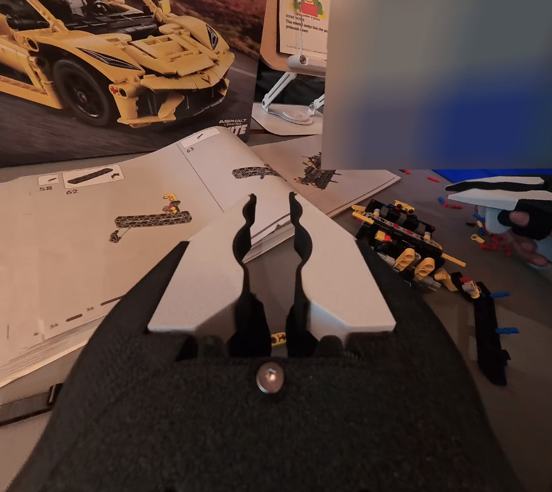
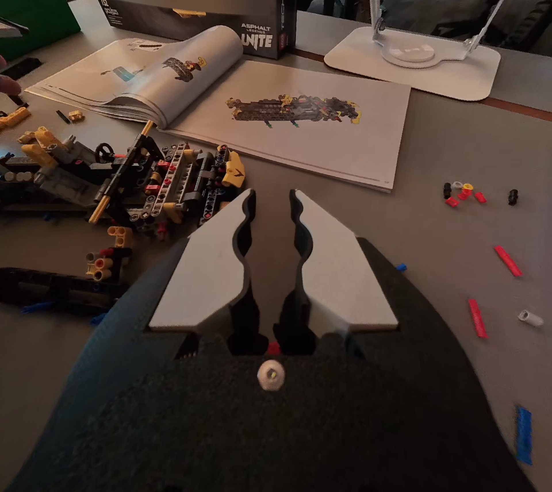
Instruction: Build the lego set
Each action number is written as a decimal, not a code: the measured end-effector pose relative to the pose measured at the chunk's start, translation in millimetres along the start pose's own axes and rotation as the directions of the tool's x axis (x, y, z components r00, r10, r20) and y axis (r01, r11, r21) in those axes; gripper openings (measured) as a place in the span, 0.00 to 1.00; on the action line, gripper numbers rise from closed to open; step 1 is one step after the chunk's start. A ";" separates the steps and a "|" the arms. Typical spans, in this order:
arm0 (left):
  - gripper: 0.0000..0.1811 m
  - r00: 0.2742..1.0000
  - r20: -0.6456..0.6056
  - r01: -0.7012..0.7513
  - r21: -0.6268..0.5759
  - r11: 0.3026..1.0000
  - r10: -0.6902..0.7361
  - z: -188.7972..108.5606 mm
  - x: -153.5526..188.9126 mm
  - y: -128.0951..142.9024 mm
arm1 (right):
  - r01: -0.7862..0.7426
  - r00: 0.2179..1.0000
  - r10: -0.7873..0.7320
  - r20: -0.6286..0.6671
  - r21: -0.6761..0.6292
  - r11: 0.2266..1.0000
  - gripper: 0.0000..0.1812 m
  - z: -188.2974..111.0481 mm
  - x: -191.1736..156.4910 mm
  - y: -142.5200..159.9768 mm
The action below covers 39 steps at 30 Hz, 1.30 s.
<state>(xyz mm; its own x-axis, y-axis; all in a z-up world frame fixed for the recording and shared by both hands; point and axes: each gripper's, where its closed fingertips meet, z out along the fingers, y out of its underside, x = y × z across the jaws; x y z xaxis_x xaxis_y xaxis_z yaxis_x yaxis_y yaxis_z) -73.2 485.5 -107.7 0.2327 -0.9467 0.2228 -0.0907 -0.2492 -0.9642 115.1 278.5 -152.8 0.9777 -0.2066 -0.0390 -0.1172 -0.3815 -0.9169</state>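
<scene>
Here, both tongs, left [image 1: 271,194] and right [image 2: 272,190], hover parted and empty over the bench [image 2: 448,149]; the half-built lego model [image 2: 143,179], cut off at the frame's left edge, sits beside the open instruction booklet [image 2: 298,131].

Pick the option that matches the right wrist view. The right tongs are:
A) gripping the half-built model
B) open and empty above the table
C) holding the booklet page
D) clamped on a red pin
B: the right tongs show a clear gap with only bare table between the tips.
</scene>
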 end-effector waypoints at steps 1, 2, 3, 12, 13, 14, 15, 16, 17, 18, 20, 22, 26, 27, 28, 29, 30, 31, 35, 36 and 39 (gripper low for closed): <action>0.13 1.000 -0.002 -0.004 0.001 1.000 0.004 0.2 0.5 0.1 | -0.003 1.000 0.003 0.009 -0.001 1.000 0.12 0.3 -1.5 0.3; 0.13 1.000 -0.002 -0.009 0.003 1.000 0.009 0.4 1.0 -0.4 | -0.008 1.000 0.008 0.018 -0.001 1.000 0.12 0.6 -2.8 0.5; 0.13 1.000 -0.002 -0.015 0.007 1.000 0.015 0.5 1.6 -0.9 | -0.010 1.000 0.010 0.022 -0.003 1.000 0.12 0.6 -3.2 0.7; 0.06 0.999 -0.050 0.000 -0.079 0.997 -0.004 -0.5 10.9 8.0 | 0.013 1.000 -0.013 0.024 0.007 1.000 0.11 -2.3 -5.7 -1.3; 0.06 0.998 -0.064 0.006 -0.088 0.996 -0.012 -0.6 13.1 8.8 | 0.017 0.999 -0.017 0.032 0.009 1.000 0.11 -2.6 -8.1 -2.1; 0.06 0.997 -0.076 0.011 -0.086 0.996 -0.017 -1.1 15.6 8.1 | 0.025 0.999 -0.025 0.036 0.012 1.000 0.11 -2.9 -10.1 -2.8; 0.06 0.995 -0.096 0.015 -0.085 0.996 -0.023 -1.5 19.4 7.3 | 0.033 0.999 -0.034 0.040 0.015 0.999 0.11 -3.5 -12.3 -3.7; 0.06 0.993 -0.114 0.017 -0.089 0.996 -0.027 -1.5 23.4 7.2 | 0.039 0.998 -0.040 0.046 0.020 0.999 0.11 -4.0 -14.7 -4.7; 0.07 0.992 -0.123 0.007 -0.091 0.996 -0.018 -1.5 26.1 6.9 | 0.043 0.998 -0.044 0.054 0.023 0.999 0.11 -4.3 -17.6 -5.5; 0.07 0.993 -0.121 -0.014 -0.087 0.996 0.003 -1.9 27.8 6.2 | 0.046 0.997 -0.048 0.062 0.025 0.999 0.11 -4.5 -20.4 -5.6; 0.07 0.992 -0.108 -0.066 -0.078 0.995 0.058 -3.3 30.4 7.8 | 0.053 0.995 -0.055 0.081 0.025 0.998 0.11 -4.8 -26.1 -5.3; 0.07 0.989 -0.100 -0.121 -0.081 0.989 0.113 -4.6 34.3 11.2 | 0.064 0.993 -0.066 0.098 0.025 0.998 0.11 -5.5 -31.7 -4.7; 0.08 0.972 -0.095 -0.219 -0.044 0.975 0.215 -9.5 48.6 10.6 | 0.096 0.987 -0.097 0.128 0.011 0.995 0.11 -8.0 -41.9 -2.2; 0.10 0.966 -0.071 -0.251 -0.045 0.967 0.248 -10.8 48.8 11.0 | 0.104 0.986 -0.106 0.128 0.023 0.994 0.10 -9.9 -43.6 -3.9; 0.10 0.958 -0.045 -0.283 -0.044 0.958 0.282 -12.7 48.6 10.5 | 0.108 0.985 -0.111 0.131 0.032 0.994 0.10 -11.8 -45.5 -5.2; 0.10 0.952 -0.028 -0.305 -0.035 0.952 0.304 -14.7 49.7 9.3 | 0.110 0.984 -0.114 0.136 0.035 0.993 0.10 -13.3 -47.5 -5.5; 0.10 0.951 -0.029 -0.310 -0.026 0.950 0.309 -16.5 52.5 8.6 | 0.110 0.983 -0.114 0.142 0.037 0.993 0.10 -14.6 -49.5 -5.4; 0.10 0.953 -0.043 -0.302 -0.025 0.953 0.301 -17.1 56.1 9.7 | 0.109 0.982 -0.114 0.147 0.041 0.993 0.10 -16.3 -51.5 -5.9; 0.12 0.964 -0.127 -0.243 -0.071 0.967 0.233 -17.8 69.8 19.7 | 0.107 0.977 -0.112 0.183 0.036 0.994 0.10 -20.4 -61.8 -3.2; 0.13 0.967 -0.158 -0.213 -0.087 0.973 0.198 -20.1 76.0 20.7 | 0.119 0.974 -0.123 0.192 0.029 0.992 0.10 -20.8 -65.2 -1.0; 0.13 0.961 -0.263 -0.123 -0.132 0.984 0.085 -35.0 105.0 17.7 | 0.150 0.960 -0.150 0.236 0.018 0.989 0.10 -21.9 -77.5 4.0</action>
<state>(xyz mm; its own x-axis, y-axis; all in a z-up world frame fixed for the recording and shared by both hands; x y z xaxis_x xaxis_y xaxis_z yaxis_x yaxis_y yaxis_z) -84.3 374.5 -96.3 -0.0383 -0.9847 0.1702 -0.2454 -0.1559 -0.9568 35.0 273.3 -144.8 0.9974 0.0719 0.0064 0.0341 -0.3915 -0.9195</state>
